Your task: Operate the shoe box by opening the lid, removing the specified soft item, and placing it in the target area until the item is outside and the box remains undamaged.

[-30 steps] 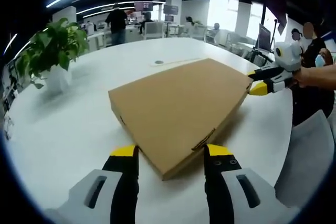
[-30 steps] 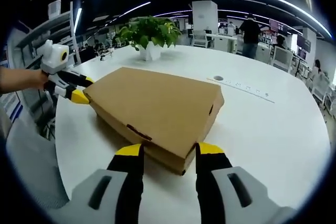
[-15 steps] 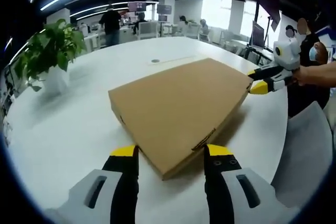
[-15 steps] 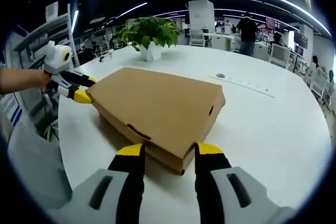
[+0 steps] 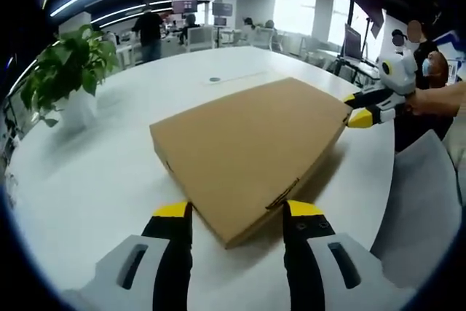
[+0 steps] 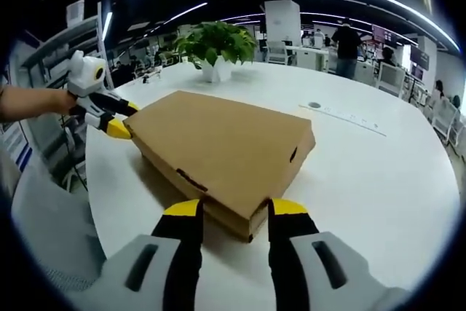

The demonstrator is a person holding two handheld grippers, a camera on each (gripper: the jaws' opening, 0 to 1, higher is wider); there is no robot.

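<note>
The shoe box (image 5: 251, 152) lies flat and closed on the white table (image 5: 95, 180), its long axis running between your two hands. Your left gripper (image 5: 237, 213) and right gripper (image 6: 228, 210) each straddle an opposite corner, fingers apart and gripping nothing.

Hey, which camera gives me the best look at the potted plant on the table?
The left gripper view: the potted plant sits nearer there, leaves and white pot distinct beside the shoe box. In the right gripper view the plant stands smaller, beyond the box.
</note>
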